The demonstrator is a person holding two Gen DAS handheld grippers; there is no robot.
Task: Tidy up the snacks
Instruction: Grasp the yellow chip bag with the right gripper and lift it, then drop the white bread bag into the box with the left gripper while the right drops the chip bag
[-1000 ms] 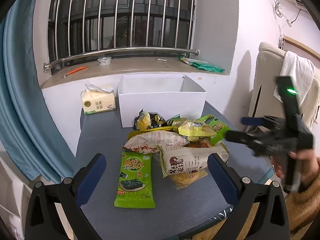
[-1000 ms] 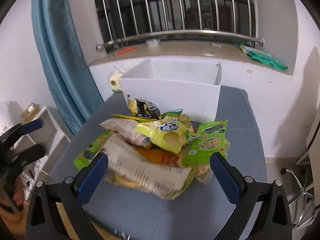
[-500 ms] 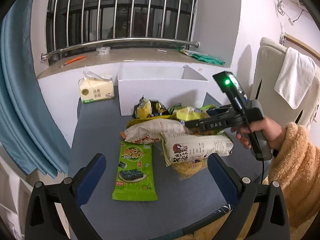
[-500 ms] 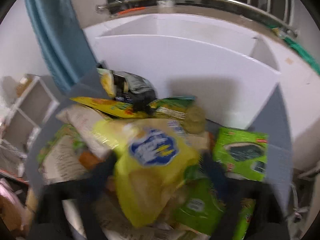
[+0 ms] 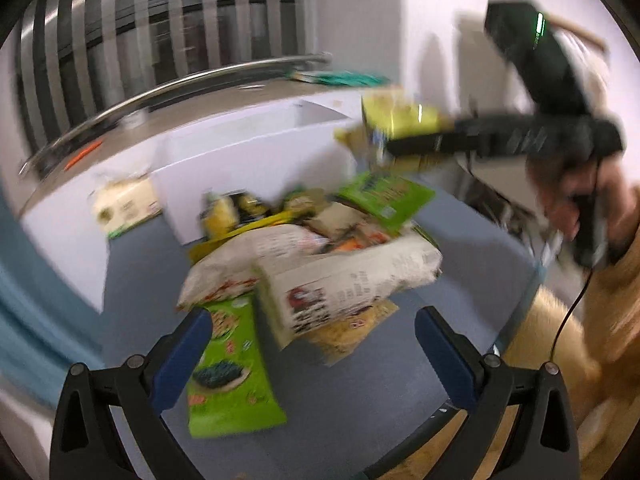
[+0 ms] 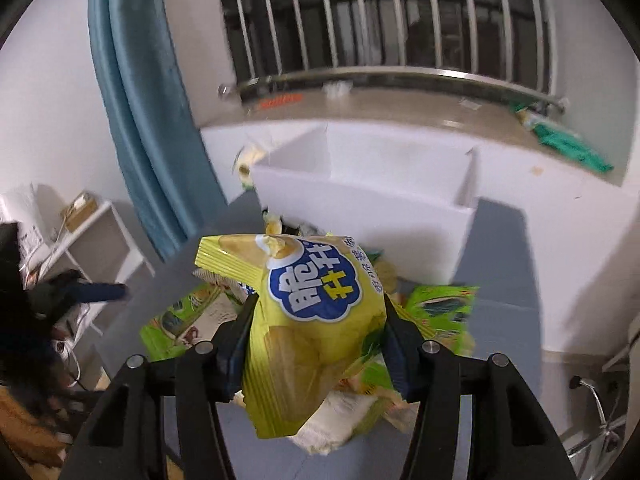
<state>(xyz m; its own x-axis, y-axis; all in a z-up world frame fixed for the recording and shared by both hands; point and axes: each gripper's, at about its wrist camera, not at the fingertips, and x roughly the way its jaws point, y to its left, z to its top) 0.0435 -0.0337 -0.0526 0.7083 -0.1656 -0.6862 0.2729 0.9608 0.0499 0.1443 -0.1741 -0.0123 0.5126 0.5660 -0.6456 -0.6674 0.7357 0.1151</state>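
Yellow chip bag (image 6: 316, 332) now lifted clear of snack pile (image 5: 320, 248), clamped between closing jaws of right gripper (image 6: 316, 324) (empty and wide a second ago), in front of white box (image 6: 368, 208). Box judged next destination. Left gripper (image 5: 312, 344) held open, empty, over pile's near edge.

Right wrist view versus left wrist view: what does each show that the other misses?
Only the right wrist view shows the yellow chip bag's blue logo up close between the closing right gripper's pads, and a white shelf.

Only the left wrist view shows the open left gripper over the flat green seaweed pack, plus the hand holding the right gripper.

Both show the white box, the snack pile and the barred window.
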